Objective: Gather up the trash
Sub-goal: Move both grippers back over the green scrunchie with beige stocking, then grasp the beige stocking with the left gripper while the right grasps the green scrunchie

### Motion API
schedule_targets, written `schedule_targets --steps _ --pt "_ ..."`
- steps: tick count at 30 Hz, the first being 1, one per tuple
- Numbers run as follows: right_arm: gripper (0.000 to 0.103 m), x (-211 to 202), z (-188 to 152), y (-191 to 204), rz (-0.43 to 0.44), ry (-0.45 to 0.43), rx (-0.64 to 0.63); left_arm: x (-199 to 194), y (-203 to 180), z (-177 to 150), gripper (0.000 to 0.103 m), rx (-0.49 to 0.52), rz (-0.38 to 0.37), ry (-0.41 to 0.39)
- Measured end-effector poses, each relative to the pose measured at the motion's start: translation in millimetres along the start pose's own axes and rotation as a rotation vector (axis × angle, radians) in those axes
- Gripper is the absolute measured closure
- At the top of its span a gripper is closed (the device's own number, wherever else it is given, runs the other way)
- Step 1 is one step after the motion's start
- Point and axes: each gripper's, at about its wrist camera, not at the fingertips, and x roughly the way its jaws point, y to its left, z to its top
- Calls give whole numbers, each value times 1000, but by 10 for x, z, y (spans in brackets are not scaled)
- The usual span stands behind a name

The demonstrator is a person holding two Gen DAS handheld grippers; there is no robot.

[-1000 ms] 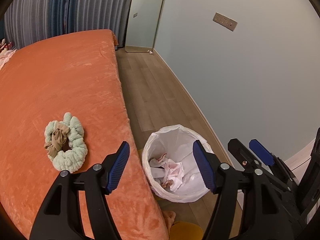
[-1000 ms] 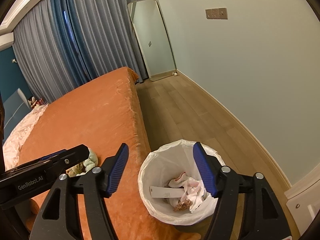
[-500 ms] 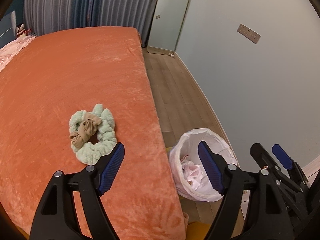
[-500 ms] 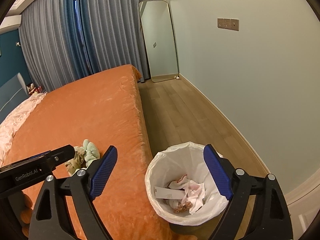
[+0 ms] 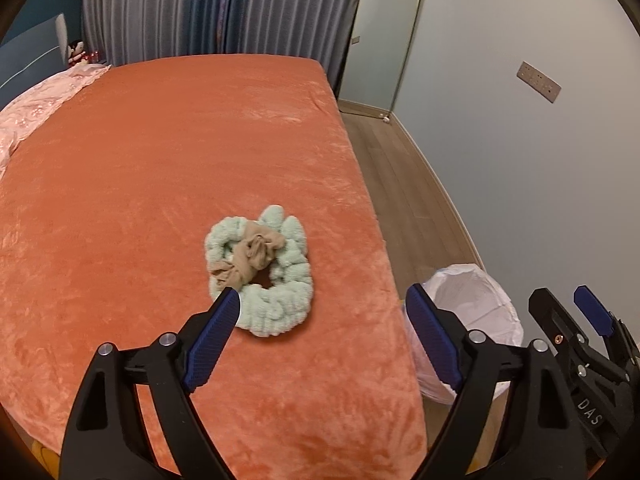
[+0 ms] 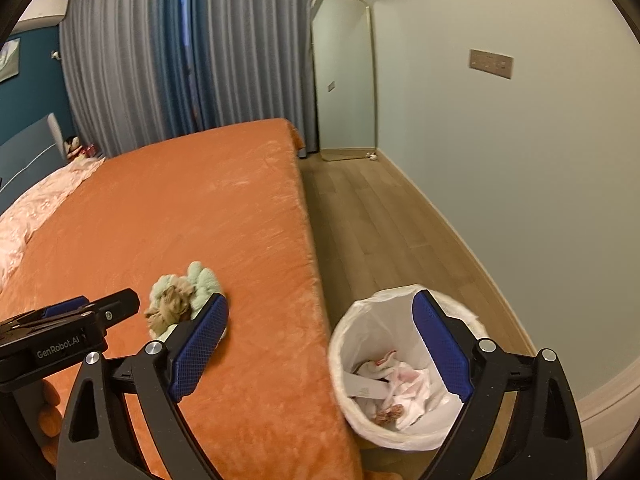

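A fluffy ring (image 5: pixel 276 280) is laid on the bed (image 5: pixel 160 184), near its right edge, and a crumpled stocking (image 5: pixel 250 254) is draped across the ring's top. On the floor (image 6: pixel 372 216), just beside that edge, a lined trash bin (image 6: pixel 360 320) is placed, with crumpled papers (image 6: pixel 400 384) held inside. A mirror (image 6: pixel 344 76) is leaned against the far wall, behind the bed's far corner, beside the curtains (image 6: pixel 180 60)

Both claws (image 5: pixel 320 332) (image 6: pixel 320 344) swung from bin (image 6: pixel 404 364) toward scrunchie (image 5: pixel 260 272), jaws opening, empty.
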Motion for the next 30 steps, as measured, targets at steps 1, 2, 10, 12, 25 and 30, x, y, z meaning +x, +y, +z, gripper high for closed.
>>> schedule_targets --steps 1,2,10,12,25,30 --pt "14 26 -5 43 12 4 4 11 41 2 22 -3 6 2" --pt "14 47 -7 82 23 9 9 25 105 3 22 -11 13 3" --pt "14 313 -32 438 61 61 -7 195 606 12 20 -53 72 24" --pt "14 408 -69 540 66 86 -25 276 756 8 19 -66 90 37" --pt "14 1429 -321 1092 123 242 -67 1142 1226 78 18 -83 118 160" --pt "14 1779 -393 1138 103 292 -69 1589 1117 163 19 -89 35 223"
